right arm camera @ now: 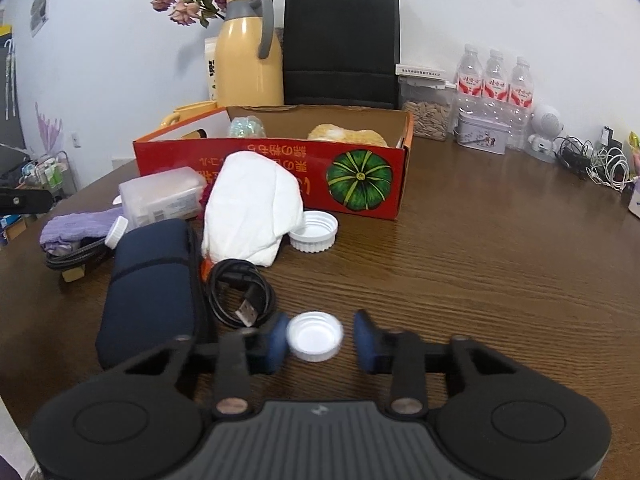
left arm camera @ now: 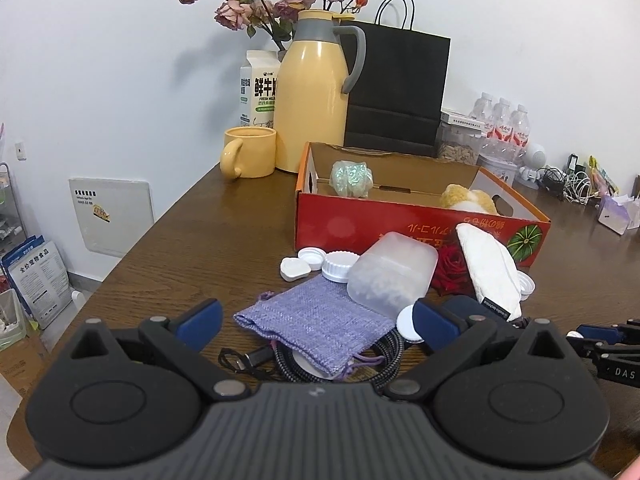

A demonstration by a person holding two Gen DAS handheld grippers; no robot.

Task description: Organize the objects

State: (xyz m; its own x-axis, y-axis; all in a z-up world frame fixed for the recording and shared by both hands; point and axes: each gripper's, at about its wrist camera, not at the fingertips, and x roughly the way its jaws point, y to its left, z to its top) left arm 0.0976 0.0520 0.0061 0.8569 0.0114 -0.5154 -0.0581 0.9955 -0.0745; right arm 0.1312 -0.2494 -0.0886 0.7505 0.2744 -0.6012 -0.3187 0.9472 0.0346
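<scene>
A small white bottle cap (right arm camera: 315,336) lies open side up on the wooden table between the pads of my right gripper (right arm camera: 322,340). The left pad touches it and a gap shows at the right pad. My left gripper (left arm camera: 318,320) stands wide open over a purple cloth pouch (left arm camera: 316,324) and a braided cable (left arm camera: 384,356), holding nothing. Beyond lie a translucent plastic box (left arm camera: 392,272), a white cloth bag (right arm camera: 252,208), a navy case (right arm camera: 150,284), a black USB cable (right arm camera: 240,296) and a larger white lid (right arm camera: 314,232). The red cardboard box (right arm camera: 260,160) holds a plush toy (right arm camera: 348,134).
A yellow thermos (left arm camera: 312,96), yellow mug (left arm camera: 250,152), milk carton (left arm camera: 258,88) and black paper bag (left arm camera: 396,88) stand behind the box. A seed jar (right arm camera: 428,112), water bottles (right arm camera: 496,80) and tangled cables (right arm camera: 600,160) line the back right. The table edge falls off at the left.
</scene>
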